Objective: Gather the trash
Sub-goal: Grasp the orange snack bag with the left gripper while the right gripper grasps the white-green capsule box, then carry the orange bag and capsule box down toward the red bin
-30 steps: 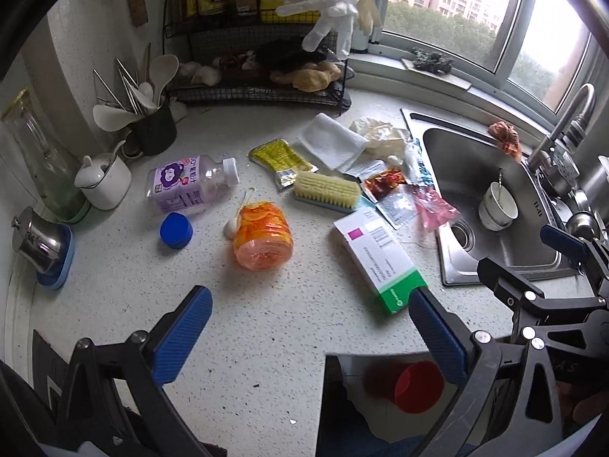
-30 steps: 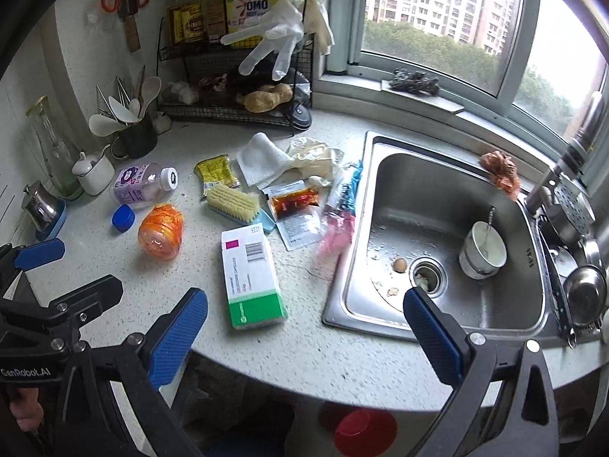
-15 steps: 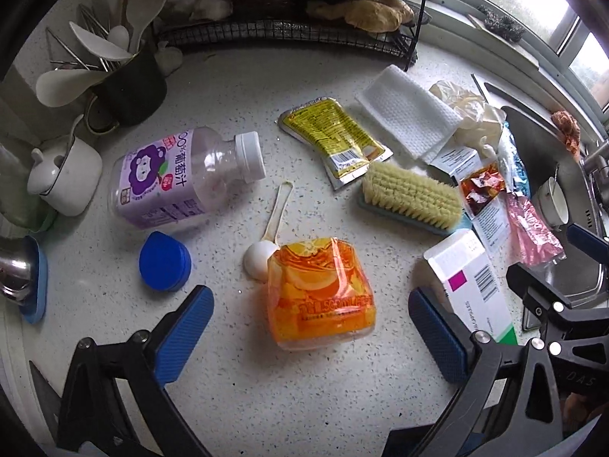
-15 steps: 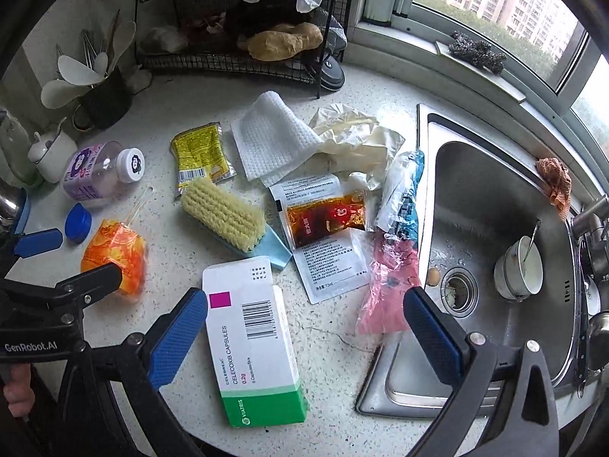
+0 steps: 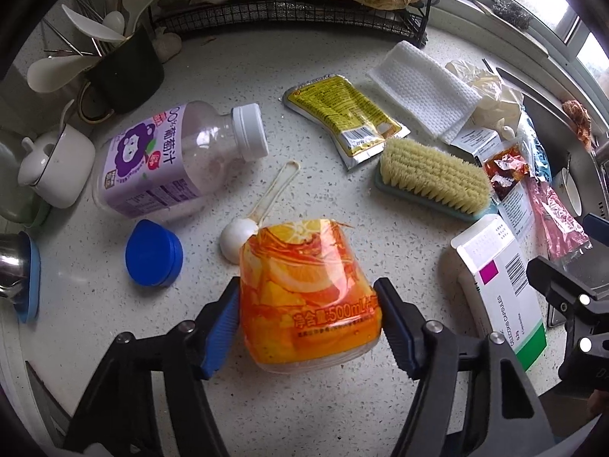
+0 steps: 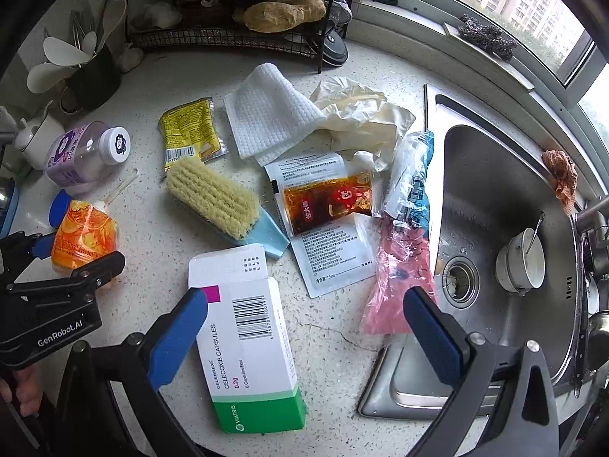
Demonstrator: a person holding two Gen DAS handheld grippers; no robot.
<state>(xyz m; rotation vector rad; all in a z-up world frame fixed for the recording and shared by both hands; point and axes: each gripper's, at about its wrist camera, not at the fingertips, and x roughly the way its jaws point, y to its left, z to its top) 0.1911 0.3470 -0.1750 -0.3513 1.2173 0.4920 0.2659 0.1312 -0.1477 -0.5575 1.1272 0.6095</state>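
Observation:
An orange plastic container (image 5: 308, 297) with citrus print lies on the speckled counter (image 5: 114, 323). My left gripper (image 5: 306, 304) is closing on it, and both blue pads touch its sides. A white-and-green medicine box (image 6: 247, 339) lies near the counter's front edge. My right gripper (image 6: 304, 339) hangs open over it, its left finger above the box's left edge and its right finger above a pink plastic bag (image 6: 396, 278). More litter lies behind: a red sauce packet (image 6: 327, 202), a yellow sachet (image 5: 342, 114) and a purple juice bottle (image 5: 163, 160).
A scrubbing brush (image 5: 434, 179), a white cloth (image 6: 270, 114), crumpled gloves (image 6: 361, 114), a blue cap (image 5: 154, 253) and a white scoop (image 5: 243, 236) share the counter. The steel sink (image 6: 495, 175) with a bowl is at the right. A wire rack (image 6: 236, 42) and a utensil holder (image 5: 121, 72) stand at the back.
Both grippers came down closer to the counter. The left one's fingers, wide apart before, have closed in against the orange container. The right one stays open above the medicine box.

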